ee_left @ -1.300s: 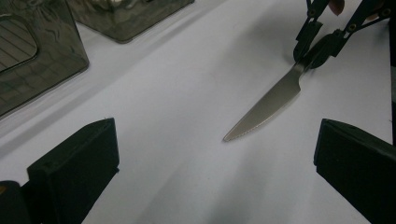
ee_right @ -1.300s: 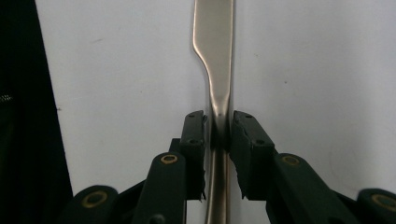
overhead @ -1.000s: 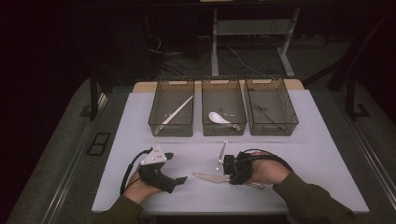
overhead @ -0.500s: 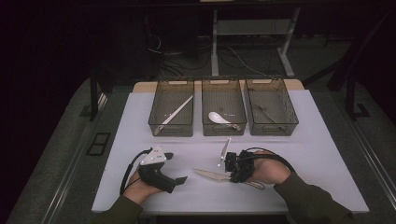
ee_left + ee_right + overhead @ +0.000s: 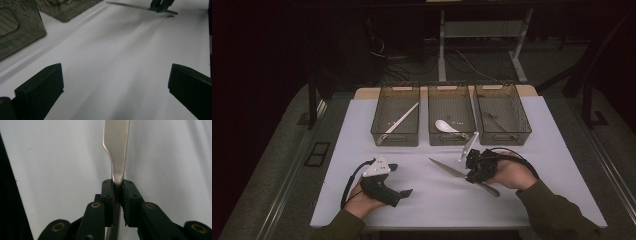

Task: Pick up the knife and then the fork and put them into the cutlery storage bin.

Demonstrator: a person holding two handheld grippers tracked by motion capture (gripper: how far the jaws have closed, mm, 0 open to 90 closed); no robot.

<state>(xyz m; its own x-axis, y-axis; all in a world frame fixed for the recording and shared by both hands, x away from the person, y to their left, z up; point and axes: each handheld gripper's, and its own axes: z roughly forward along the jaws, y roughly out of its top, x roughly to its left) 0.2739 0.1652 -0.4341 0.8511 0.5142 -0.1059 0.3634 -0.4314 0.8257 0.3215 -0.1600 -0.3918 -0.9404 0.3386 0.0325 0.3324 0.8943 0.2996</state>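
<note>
We see one knife clenched in our right claw, three bins beyond it; our left claw rests released on the surface.

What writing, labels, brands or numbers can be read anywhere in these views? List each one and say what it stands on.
None: no word, label, brand or number is legible in any view.
Three trays: no markings visible.
Knife in the right gripper: bare metal, no stamp visible.
Left gripper and its grey plate: no lettering visible.
White table: plain.
</note>
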